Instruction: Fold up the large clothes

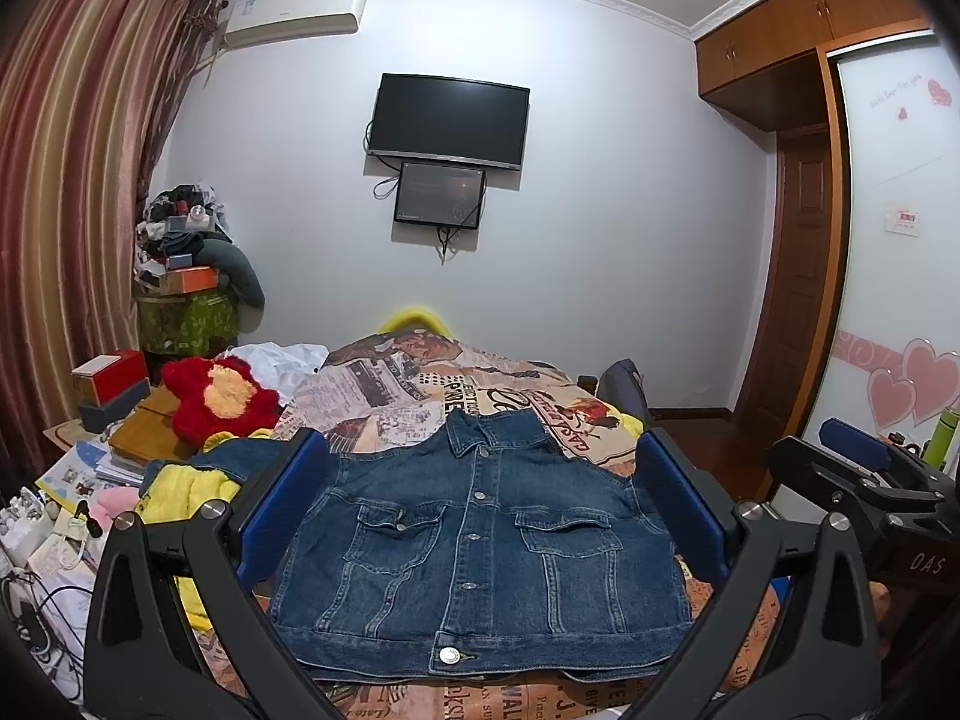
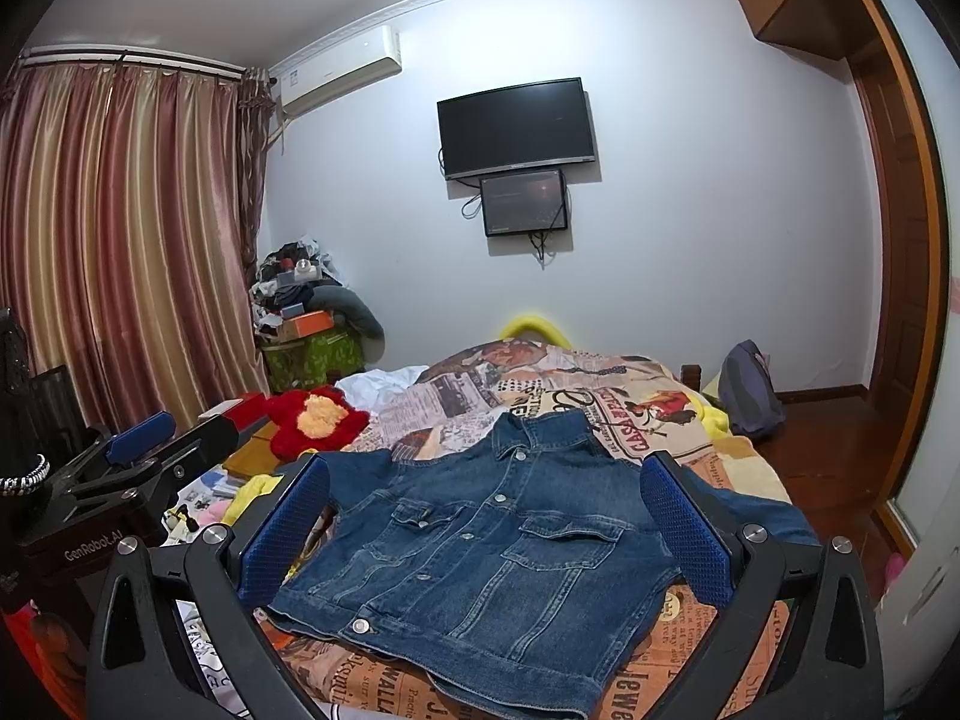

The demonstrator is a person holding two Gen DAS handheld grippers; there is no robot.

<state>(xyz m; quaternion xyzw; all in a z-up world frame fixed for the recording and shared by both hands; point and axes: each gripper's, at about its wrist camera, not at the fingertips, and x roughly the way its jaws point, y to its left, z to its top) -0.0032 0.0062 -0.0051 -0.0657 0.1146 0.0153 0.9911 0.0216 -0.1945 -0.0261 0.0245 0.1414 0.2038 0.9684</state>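
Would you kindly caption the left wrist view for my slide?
Open left gripper hovers above a buttoned denim jacket spread on the bed.

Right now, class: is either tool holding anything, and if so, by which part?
Nothing is held. Both the left tool and the right tool are open above the denim jacket lying on the bed.

The denim jacket point(image 1: 480, 546) is coarse matt cloth with shiny metal buttons; the bedspread point(image 1: 420, 384) is printed cloth, the wardrobe point(image 1: 774, 30) glossy wood.
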